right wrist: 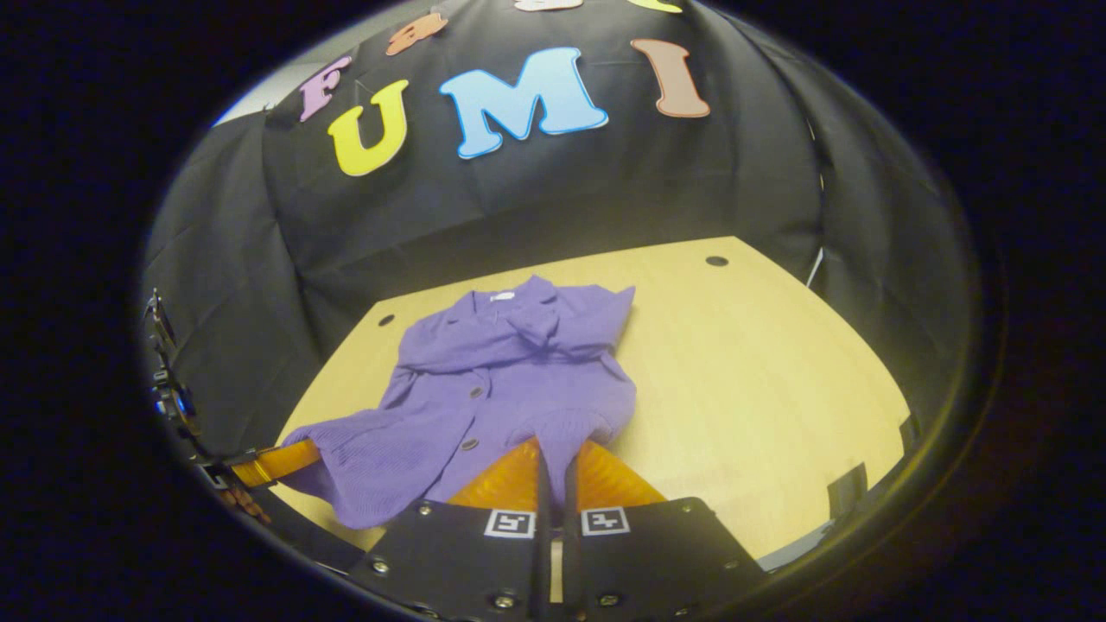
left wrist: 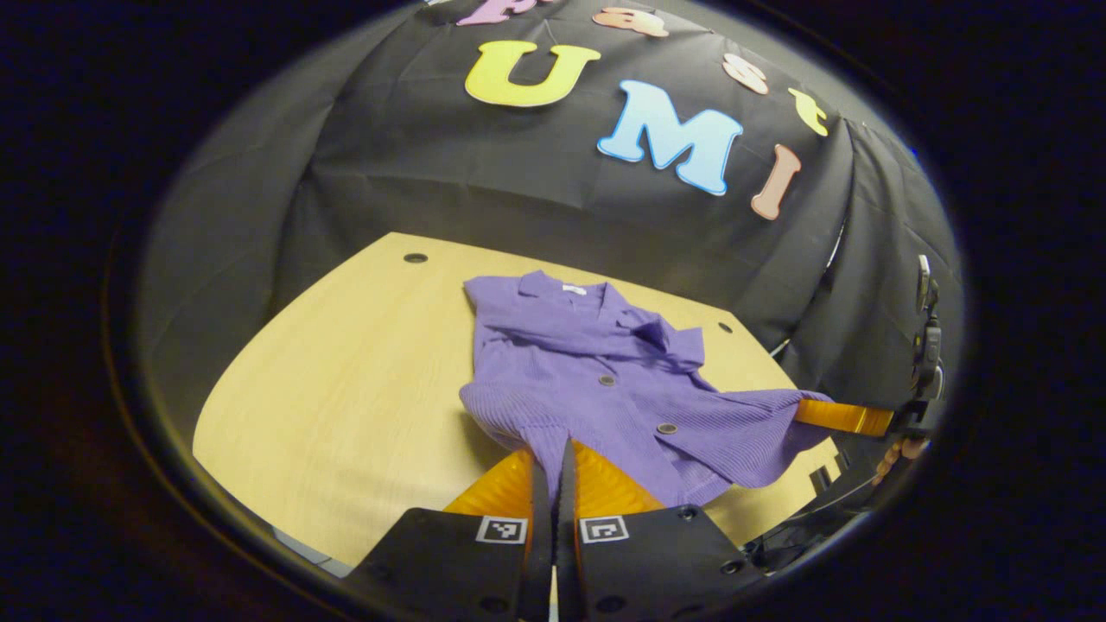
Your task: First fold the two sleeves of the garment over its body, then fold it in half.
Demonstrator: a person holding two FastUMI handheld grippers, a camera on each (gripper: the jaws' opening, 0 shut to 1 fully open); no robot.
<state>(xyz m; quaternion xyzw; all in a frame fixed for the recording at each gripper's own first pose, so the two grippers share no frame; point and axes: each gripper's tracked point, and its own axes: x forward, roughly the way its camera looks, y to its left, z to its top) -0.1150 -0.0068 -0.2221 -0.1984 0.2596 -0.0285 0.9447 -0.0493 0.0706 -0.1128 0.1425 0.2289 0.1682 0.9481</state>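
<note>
Now garment [left wrist: 596,380] hem pinched between both grippers' jaws.

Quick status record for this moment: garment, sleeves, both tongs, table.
garment: purple buttoned shirt, collar toward the booth wall, lying on the table
sleeves: both folded across the chest
hem: lifted off the table at both near corners
left tongs: closed on a hem corner
right tongs: closed on the other hem corner
table: light wood top
stage: sleeve folds done, fold in half not yet made
</note>
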